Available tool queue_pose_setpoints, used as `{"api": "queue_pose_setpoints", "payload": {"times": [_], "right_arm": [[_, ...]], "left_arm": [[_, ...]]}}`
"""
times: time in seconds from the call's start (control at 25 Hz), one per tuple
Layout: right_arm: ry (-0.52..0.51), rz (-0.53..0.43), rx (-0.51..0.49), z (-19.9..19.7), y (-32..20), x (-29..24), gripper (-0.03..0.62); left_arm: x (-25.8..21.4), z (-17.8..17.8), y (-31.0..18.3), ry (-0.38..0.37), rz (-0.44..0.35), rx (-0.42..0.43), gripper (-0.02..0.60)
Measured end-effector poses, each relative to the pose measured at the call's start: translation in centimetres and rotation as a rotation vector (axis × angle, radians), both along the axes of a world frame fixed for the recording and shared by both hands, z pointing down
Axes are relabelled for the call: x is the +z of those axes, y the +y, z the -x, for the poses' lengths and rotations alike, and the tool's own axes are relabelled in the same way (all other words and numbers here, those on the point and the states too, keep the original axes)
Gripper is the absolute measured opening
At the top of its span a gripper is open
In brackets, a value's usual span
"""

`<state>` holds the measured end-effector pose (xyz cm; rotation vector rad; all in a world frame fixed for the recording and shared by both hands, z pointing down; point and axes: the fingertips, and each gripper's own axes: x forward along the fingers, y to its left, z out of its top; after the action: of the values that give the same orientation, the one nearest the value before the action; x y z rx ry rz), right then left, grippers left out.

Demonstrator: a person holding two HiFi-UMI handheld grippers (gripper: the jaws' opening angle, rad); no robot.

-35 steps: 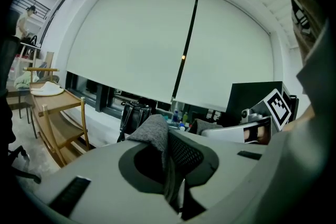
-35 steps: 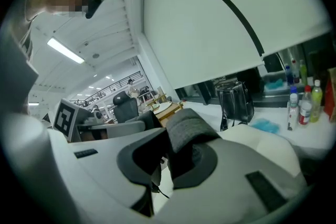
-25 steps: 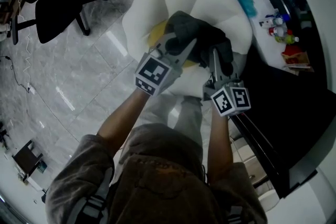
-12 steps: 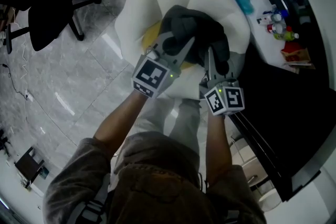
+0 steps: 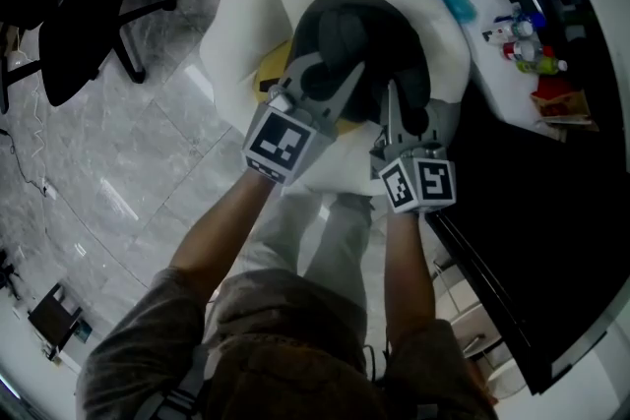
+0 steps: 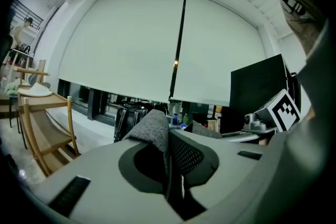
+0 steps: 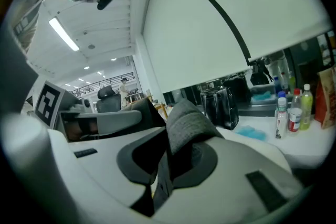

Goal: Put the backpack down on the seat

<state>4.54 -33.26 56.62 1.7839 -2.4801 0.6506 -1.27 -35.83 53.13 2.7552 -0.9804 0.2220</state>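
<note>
A grey fabric backpack [image 5: 359,44] hangs over the white cushioned seat [image 5: 246,25], held up from both sides. My left gripper [image 5: 333,82] is shut on a fold of its grey cloth at the left. My right gripper [image 5: 394,108] is shut on the cloth at the right. In the left gripper view the grey cloth [image 6: 155,128] is pinched between the shut jaws of the left gripper [image 6: 169,157]. In the right gripper view the right gripper [image 7: 167,165] likewise clamps a grey fold [image 7: 186,123]. A yellow patch [image 5: 276,69] shows on the seat under the pack.
A black office chair [image 5: 69,25] stands on the marble floor at the left. A white counter with bottles [image 5: 522,44] and a dark desk edge [image 5: 532,241] run along the right. Behind the seat stand a black bag [image 7: 220,107] and a wooden chair [image 6: 42,123].
Both grippers have sunk toward the white seat with the backpack in them, moving up the head view. The grip of each has not changed.
</note>
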Motion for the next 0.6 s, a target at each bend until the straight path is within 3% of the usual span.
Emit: {"api": "queue_pose_setpoints", "payload": {"times": [0.6], "right_arm": [[0.017,-0.023,-0.009,-1.5,-3.5,5.9,0.034]], "left_arm": [[6.8,-2.2,-2.8,-0.023,-0.009,-0.007,0.031]]}}
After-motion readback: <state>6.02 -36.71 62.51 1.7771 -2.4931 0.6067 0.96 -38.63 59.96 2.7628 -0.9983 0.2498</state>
